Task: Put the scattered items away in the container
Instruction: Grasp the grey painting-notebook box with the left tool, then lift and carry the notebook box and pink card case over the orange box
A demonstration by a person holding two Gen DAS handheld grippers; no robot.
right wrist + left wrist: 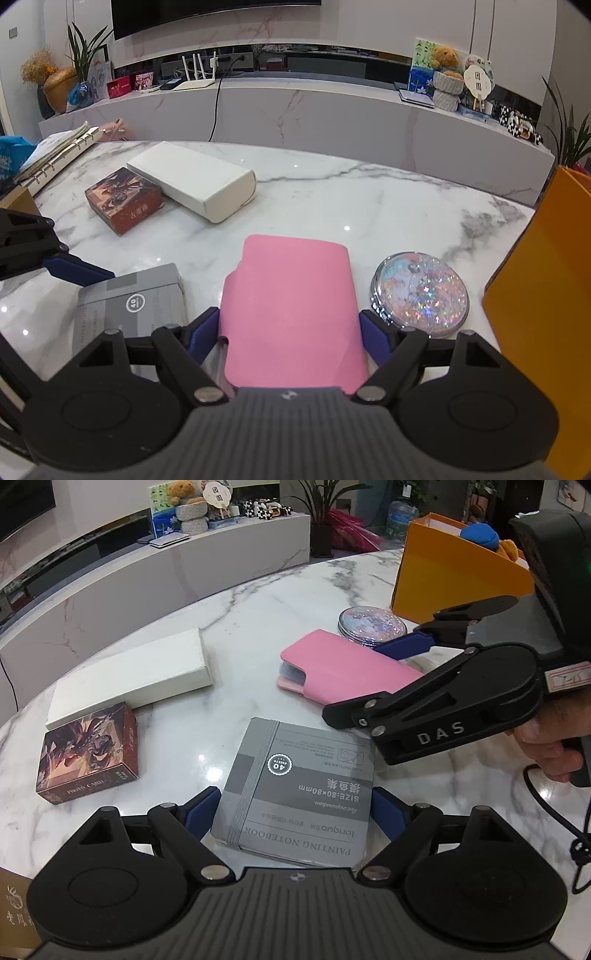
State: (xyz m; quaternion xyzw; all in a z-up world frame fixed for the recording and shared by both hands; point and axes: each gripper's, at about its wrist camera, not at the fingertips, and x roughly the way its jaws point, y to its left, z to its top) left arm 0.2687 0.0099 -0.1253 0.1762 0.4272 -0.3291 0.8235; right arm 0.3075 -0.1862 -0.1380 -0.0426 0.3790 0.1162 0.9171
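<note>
The left gripper (291,812) straddles the grey notebook (295,794) at lower centre of its view, pads at both side edges though whether they press is unclear; the cover reads "PAINTING NOTEBOOK", "40 SHEETS" and "SIZE: 80×80mm", its near edge hidden by the gripper body. The right gripper (290,334), marked "DAS" on its side, likewise brackets the pink case (291,314), contact unclear. On the marble table (369,206) lie a glitter disc (421,295) at right, a "PHOTO CARD" box (88,753) and white box (195,181) at upper left, the orange container (454,572) cut off at the right edge.
</note>
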